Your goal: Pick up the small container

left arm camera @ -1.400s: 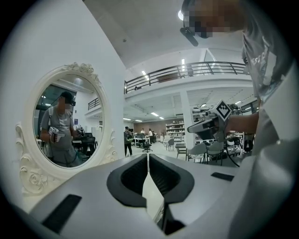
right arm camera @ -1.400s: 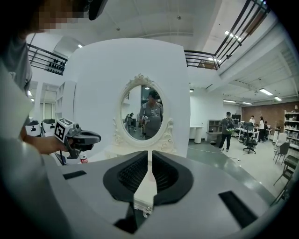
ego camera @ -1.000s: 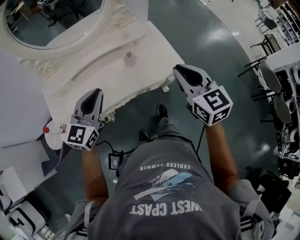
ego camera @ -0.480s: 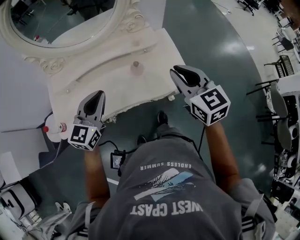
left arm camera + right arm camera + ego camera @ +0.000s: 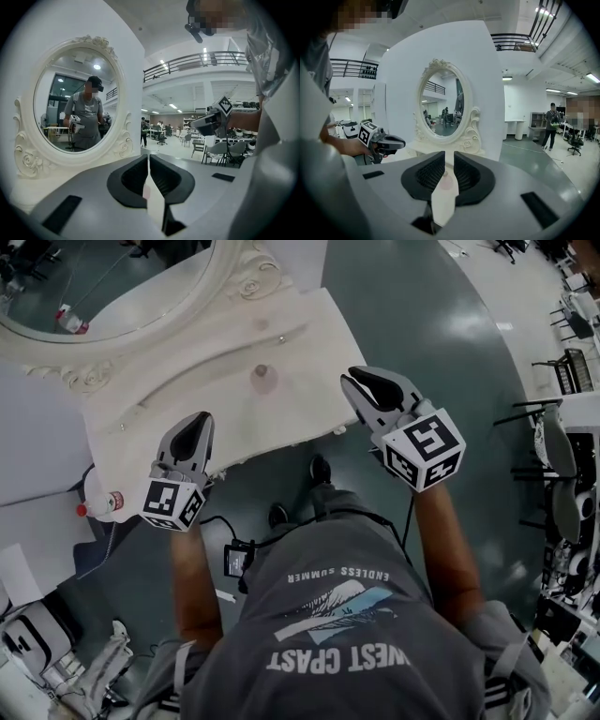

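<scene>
**Small container sits on the bench, neither hand-held gripper on it**

The small container [image 5: 263, 379] is pale pink and round, with a little knob on top. It stands alone on the white bench [image 5: 169, 381], in front of the oval mirror [image 5: 246, 276]. The top is on, so I can't tell what's inside. It's roughly between the two tools and further in from the bench's front edge, clear of both.

The left hand-held gripper [image 5: 199, 420] hovers over the bench's front edge. Its jaws are pressed together to a hairline slit with nothing in them. In its own view the container is only a pink blur low behind that slit.

The right hand-held gripper [image 5: 357, 381] is held just off the bench's right end, over the floor [image 5: 422, 343]. Its jaws stand a narrow gap apart and hold nothing. Through the gap the container [image 5: 449, 181] shows further off on the bench top.

A clear plastic bottle with a red cap [image 5: 99, 505] lies on its side past the bench's left end. Its fill level is not readable.
</scene>
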Demonstrator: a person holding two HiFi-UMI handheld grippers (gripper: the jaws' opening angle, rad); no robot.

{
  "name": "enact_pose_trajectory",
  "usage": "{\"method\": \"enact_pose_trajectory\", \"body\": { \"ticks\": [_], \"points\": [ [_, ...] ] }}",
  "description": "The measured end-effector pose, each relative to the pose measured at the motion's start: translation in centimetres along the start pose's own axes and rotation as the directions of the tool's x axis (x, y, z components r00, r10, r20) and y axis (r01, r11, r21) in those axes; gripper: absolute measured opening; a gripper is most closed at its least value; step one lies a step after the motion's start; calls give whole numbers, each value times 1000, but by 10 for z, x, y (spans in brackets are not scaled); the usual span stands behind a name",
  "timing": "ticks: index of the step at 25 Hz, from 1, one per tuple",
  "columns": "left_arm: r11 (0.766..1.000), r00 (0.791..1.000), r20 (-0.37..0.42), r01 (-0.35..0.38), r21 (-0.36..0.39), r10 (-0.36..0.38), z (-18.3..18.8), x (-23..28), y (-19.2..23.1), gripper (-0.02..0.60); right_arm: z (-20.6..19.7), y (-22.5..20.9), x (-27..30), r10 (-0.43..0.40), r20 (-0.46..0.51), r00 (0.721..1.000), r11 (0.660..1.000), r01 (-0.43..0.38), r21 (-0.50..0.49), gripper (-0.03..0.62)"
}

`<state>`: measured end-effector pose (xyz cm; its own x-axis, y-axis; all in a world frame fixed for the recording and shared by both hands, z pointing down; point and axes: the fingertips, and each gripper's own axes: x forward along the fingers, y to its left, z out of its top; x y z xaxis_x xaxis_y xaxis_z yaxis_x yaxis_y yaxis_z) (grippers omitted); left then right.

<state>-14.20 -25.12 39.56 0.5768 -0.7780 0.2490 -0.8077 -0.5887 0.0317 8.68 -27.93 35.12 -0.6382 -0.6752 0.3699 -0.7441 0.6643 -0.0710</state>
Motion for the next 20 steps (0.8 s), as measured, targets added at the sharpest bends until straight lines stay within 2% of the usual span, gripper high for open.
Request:
{"method": "enact_pose_trajectory", "body": {
  "ticks": [16,20],
  "points": [
    [996,996,-44,77,-40,-79,-40,86,7,30,-39,-48,0,-57,-81,995,996,62,61,83],
    [994,993,-62,95,-57,-99,-54,106,8,55,-47,-54,0,-70,-98,993,994,77,73,84]
  ]
}}
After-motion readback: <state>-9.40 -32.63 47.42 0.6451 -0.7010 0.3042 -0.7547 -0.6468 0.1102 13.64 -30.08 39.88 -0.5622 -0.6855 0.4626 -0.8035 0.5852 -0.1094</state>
